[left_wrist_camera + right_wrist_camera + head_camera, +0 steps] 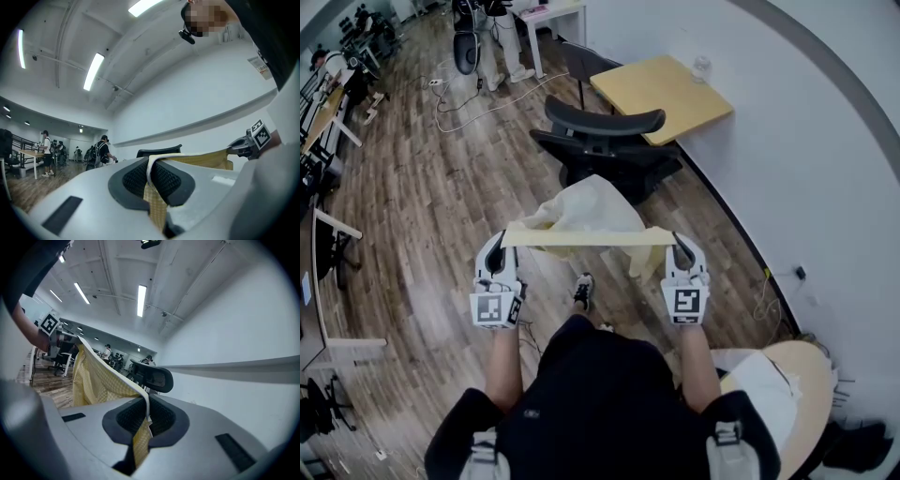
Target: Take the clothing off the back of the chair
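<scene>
At the centre of the head view, the pale yellow clothing (586,211) is stretched taut between the left tongs (499,242) and the right tongs (679,246), with the rest of it bunched above the straight hem. Each pair of tongs is clamped tight on a corner of the checked fabric. The black chair (605,141) stands higher in the frame beside a yellow counter (661,84), and the clothing is off its backrest.
</scene>
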### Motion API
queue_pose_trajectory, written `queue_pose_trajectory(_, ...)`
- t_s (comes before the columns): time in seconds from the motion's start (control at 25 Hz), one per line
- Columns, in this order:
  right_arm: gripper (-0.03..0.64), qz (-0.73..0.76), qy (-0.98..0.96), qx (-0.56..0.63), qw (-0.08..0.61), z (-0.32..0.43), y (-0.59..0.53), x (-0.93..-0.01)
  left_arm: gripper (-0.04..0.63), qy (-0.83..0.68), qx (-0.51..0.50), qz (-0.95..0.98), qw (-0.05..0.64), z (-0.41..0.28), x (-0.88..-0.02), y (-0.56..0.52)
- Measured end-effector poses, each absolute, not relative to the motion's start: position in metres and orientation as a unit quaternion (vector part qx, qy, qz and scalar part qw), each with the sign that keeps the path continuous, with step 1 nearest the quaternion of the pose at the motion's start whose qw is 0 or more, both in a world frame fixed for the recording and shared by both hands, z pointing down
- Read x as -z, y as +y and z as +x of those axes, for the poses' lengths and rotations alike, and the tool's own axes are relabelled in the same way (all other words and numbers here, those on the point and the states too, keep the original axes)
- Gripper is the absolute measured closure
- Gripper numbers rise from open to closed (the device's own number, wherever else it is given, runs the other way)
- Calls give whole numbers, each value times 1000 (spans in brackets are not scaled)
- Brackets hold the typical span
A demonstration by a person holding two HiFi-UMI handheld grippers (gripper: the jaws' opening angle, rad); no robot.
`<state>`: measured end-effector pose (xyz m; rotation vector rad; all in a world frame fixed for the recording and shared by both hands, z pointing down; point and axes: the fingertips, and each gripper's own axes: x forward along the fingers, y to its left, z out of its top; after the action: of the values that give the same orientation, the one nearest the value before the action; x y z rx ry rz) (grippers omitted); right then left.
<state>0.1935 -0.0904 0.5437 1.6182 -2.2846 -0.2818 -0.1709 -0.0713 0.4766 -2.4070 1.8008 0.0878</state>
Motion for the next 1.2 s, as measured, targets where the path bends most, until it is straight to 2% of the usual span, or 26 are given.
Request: queue_pose_trajectory(1.2,614,553,-812,102,157,186,-51,-544,592,609,-27,-789,72,-176,-472,-20)
